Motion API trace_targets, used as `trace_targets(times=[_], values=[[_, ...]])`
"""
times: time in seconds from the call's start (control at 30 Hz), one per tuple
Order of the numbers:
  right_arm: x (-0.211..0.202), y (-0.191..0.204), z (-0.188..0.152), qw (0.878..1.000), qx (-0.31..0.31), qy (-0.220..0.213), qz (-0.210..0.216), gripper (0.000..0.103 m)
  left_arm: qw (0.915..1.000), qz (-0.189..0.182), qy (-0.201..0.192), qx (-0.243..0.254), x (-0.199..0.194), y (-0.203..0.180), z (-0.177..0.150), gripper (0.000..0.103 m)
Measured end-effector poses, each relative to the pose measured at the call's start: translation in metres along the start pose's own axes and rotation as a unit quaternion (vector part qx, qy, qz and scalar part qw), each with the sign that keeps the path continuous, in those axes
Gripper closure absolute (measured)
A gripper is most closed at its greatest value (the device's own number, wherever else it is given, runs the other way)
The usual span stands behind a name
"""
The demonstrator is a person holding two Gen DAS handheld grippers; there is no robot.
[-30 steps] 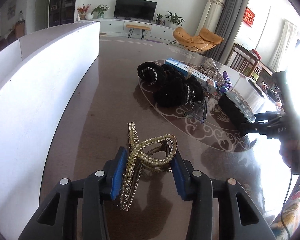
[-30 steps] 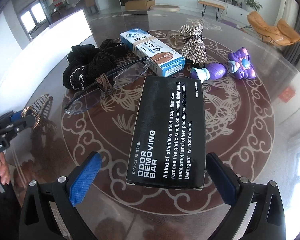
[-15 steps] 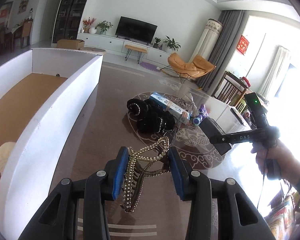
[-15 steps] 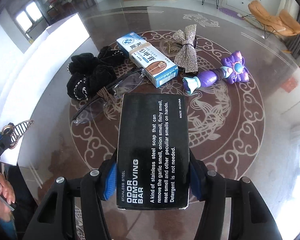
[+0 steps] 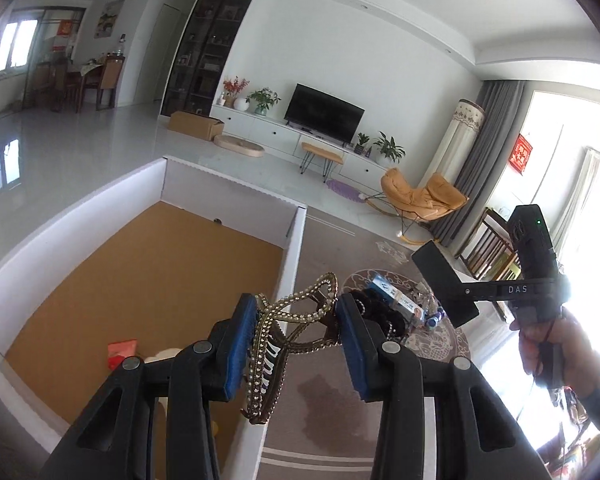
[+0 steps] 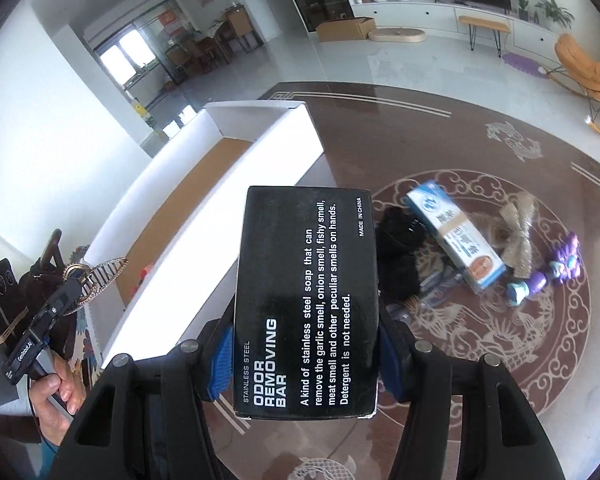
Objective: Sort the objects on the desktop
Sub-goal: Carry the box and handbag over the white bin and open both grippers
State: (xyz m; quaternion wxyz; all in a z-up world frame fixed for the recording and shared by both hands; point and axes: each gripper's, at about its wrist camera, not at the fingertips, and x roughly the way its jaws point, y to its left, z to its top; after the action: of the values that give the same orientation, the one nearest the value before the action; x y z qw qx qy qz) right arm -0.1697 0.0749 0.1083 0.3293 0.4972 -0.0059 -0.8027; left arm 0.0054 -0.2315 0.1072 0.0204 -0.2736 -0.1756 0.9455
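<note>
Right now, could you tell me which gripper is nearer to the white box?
Left. The left gripper holds the hair claw over the white box wall; the right gripper is over the table beside it.

Bright daylight floods in from the window [image 5: 580, 216] right of the left fingers, blowing out that side. Glare whitens the box wall [image 6: 204, 216] beyond the right fingers. Straight lines bow towards the dark, vignetted corners.
</note>
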Motion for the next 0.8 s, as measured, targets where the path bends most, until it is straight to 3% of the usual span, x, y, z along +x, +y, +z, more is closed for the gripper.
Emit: trace_targets(times=[0.23, 0.4, 0.47, 0.57, 0.63, 0.67, 0.73, 0.8], values=[[0.058, 0.152, 0.051, 0.992, -0.116, -0.003, 0.049, 0.044, 0.9933, 0.096, 0.043, -0.047, 0.020, 0.091, 0.015, 0.061], [0.126, 0.234, 0.052, 0.977, -0.210, 0.020, 0.026, 0.044, 0.9834, 0.140, 0.098, -0.061, 0.049, 0.122, 0.004, 0.061], [0.155, 0.249, 0.047, 0.972, -0.233, 0.032, 0.005, 0.044, 0.9805, 0.142, 0.112, -0.075, 0.058, 0.130, -0.002, 0.059], [0.197, 0.250, 0.040, 0.969, -0.239, 0.057, -0.018, 0.043, 0.9762, 0.157, 0.121, -0.088, 0.065, 0.135, -0.008, 0.026], [0.217, 0.243, 0.037, 0.970, -0.227, 0.083, -0.019, 0.040, 0.9770, 0.160, 0.106, -0.092, 0.061, 0.131, -0.010, 0.025], [0.221, 0.238, 0.036, 0.972, -0.217, 0.085, -0.019, 0.032, 0.9778, 0.161, 0.093, -0.096, 0.056, 0.127, -0.011, 0.025], [0.217, 0.227, 0.036, 0.977, -0.199, 0.070, -0.005, 0.020, 0.9801, 0.161, 0.057, -0.102, 0.044, 0.115, -0.017, 0.025], [0.202, 0.213, 0.036, 0.981, -0.189, 0.041, -0.002, 0.014, 0.9833, 0.152, 0.023, -0.098, 0.034, 0.095, -0.022, 0.025]])
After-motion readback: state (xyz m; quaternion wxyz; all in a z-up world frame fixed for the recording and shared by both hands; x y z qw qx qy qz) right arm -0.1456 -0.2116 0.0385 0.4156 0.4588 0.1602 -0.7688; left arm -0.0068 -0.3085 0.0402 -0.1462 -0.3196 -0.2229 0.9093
